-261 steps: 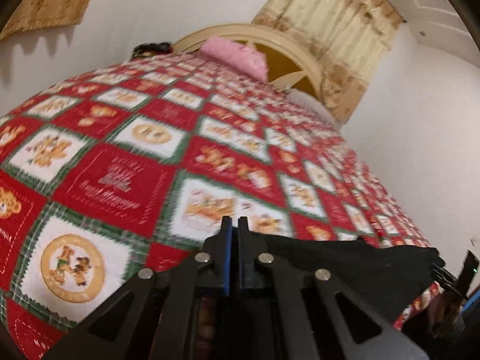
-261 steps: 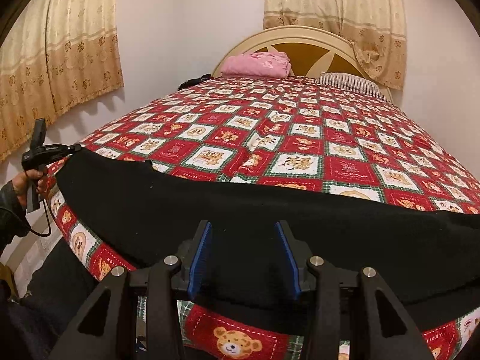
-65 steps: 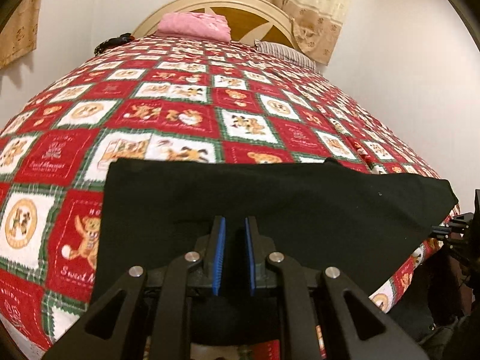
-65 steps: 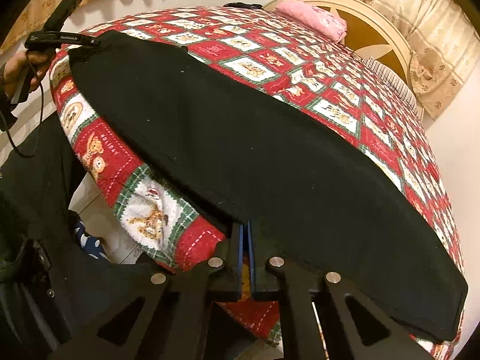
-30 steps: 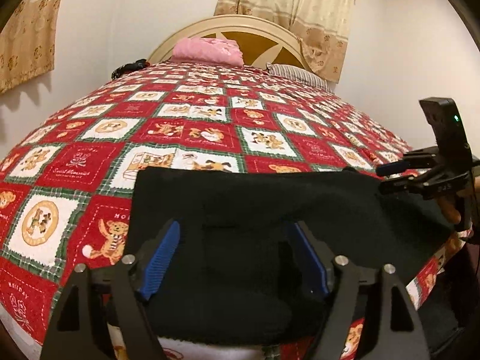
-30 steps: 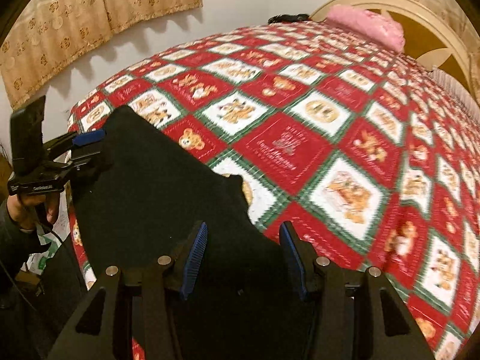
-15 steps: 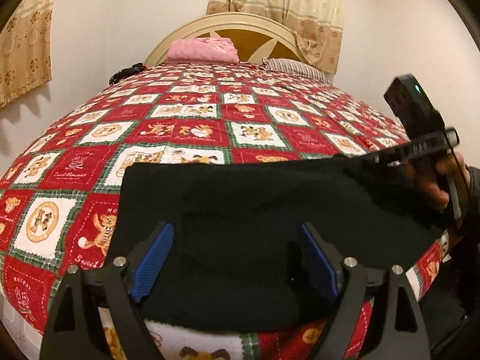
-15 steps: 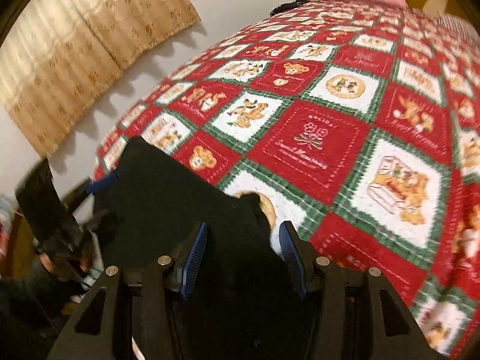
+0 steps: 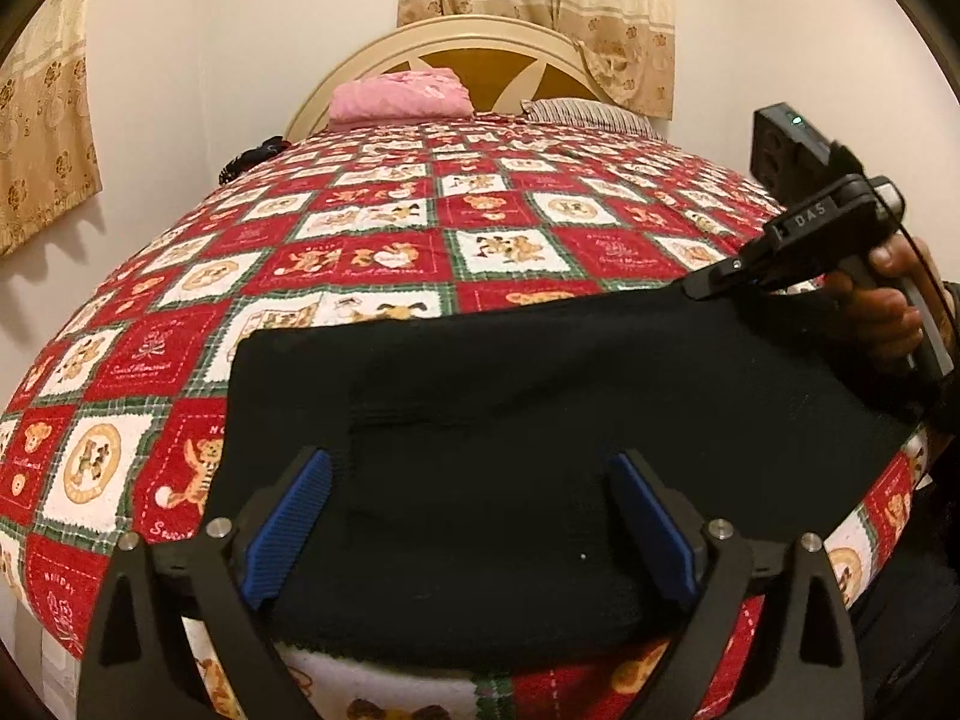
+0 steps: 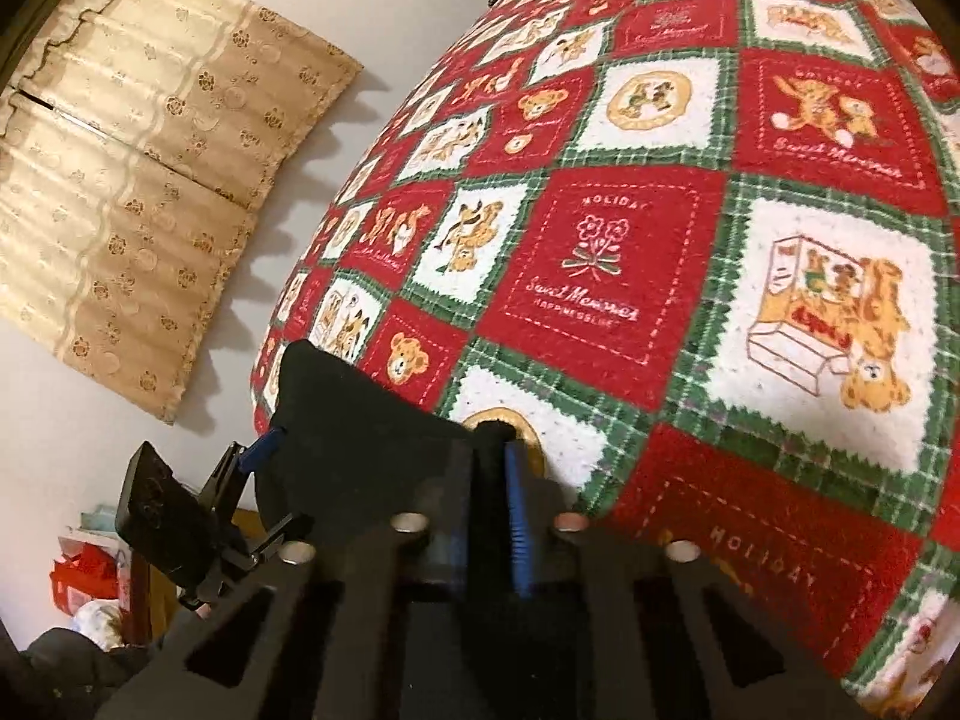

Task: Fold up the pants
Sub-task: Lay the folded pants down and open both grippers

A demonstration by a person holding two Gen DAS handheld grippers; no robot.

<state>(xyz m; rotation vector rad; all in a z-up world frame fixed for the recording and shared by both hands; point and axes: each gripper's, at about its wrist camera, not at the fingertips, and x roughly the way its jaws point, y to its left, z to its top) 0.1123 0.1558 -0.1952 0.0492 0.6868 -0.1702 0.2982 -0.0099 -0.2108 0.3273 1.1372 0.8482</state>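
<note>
Pants [image 9: 540, 450] look already folded into a flat black slab at the near edge of the bed [image 9: 480, 228]. Left wrist view: left claw [image 9: 474, 531] is wide and opening, hovering over the cloth, gripping nothing. Right wrist view: right claw [image 10: 489, 516] is pinched tight on the pants' far corner [image 10: 495, 420]. I'd guess another fold is left.

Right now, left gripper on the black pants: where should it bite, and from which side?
Take the near-left corner of the black pants, coming in low from the bed's near edge. There the cloth lies flat with a free hem. The left gripper straddles it, jaws opening, pads clear of fabric. The right gripper already pinches the far-right corner, so this would mirror it.
</note>
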